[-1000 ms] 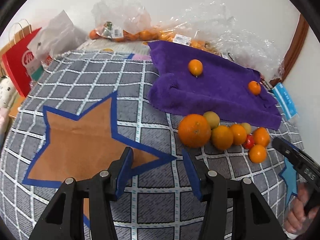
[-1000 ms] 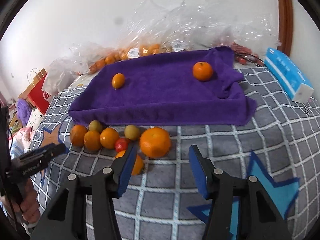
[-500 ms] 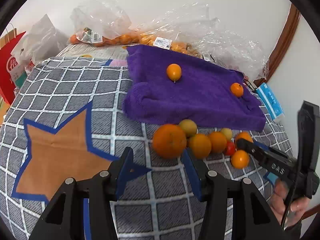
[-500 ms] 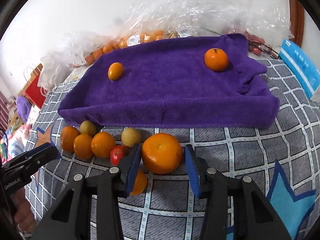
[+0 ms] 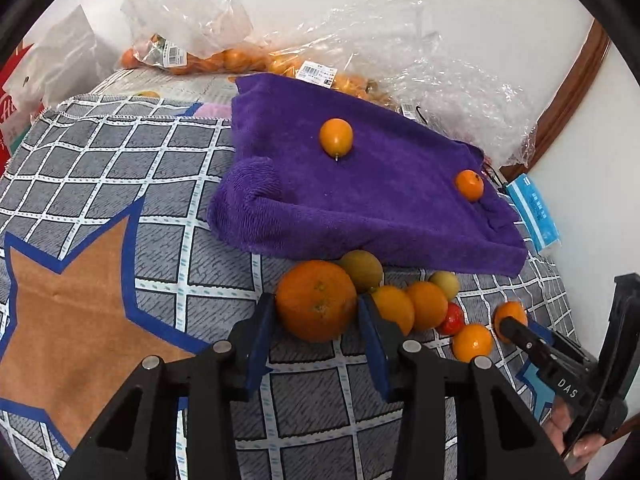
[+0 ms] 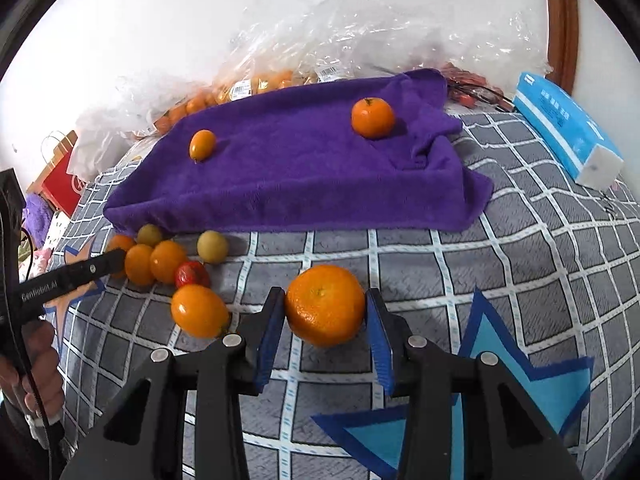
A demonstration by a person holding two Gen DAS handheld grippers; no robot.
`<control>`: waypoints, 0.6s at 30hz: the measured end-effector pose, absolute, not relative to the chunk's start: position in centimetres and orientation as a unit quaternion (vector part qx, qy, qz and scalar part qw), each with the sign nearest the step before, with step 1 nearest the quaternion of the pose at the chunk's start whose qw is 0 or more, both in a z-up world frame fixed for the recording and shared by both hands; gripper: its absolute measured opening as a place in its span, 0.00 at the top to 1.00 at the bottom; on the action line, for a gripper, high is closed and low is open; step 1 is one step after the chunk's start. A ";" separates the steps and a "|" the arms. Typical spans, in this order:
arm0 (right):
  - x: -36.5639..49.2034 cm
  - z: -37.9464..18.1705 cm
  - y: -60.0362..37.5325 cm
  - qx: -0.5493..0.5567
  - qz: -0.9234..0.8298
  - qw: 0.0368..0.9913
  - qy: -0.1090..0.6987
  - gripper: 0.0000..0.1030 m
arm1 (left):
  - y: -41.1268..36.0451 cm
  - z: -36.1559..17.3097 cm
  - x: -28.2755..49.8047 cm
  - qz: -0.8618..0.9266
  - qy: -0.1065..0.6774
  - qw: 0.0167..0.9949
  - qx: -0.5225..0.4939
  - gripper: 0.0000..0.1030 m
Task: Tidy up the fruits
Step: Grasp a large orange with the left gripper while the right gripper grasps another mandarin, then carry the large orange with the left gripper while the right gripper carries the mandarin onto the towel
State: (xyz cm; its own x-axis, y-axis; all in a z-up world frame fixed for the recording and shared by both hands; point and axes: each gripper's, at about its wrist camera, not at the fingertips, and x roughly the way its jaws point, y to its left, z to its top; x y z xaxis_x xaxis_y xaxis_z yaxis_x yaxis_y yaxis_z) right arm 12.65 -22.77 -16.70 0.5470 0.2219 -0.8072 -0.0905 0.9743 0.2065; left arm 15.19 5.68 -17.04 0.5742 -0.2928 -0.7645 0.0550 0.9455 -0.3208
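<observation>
Spreading under everything is the grey checked cover [image 5: 100, 168]. The purple towel [image 5: 380, 208] lies toward its far side, with clear plastic bags [image 5: 440, 72] of fruit behind it.

Both grippers have come forward and their jaws have just been closing. The left gripper [image 5: 315, 304] is now clenched on the left-end orange [image 5: 316, 308], pads against both flanks. The right gripper [image 6: 325, 300] grasps the right-end orange [image 6: 324, 314] the same way — that orange now sits apart from the row.

Both oranges are on or just above the cover, in front of the towel's near edge. The small fruits [image 5: 424, 304] lie between them. Two fruits, a yellow-orange one [image 5: 336, 136] and a mandarin [image 5: 469, 185], already rest on the towel. So I judge these two are about to follow them.

Writing: "DAS" shows on the right gripper's body in the left view, and roughly "GenRobo" on the left gripper's in the right view. The bag labels [image 5: 316, 74] carry barcodes — their text is too small to read.
</observation>
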 end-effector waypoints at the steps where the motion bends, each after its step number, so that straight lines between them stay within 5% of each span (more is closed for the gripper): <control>1: 12.5 -16.8 -22.8 0.072 0.090 0.878 0.464 0.61 | 5.8 -17.0 15.2 -0.100 0.453 0.876 -0.133 0.62; 18: 12.2 -17.4 -22.2 0.053 0.086 0.885 0.454 0.59 | 5.2 -17.3 13.5 -0.053 0.442 0.893 -0.061 0.61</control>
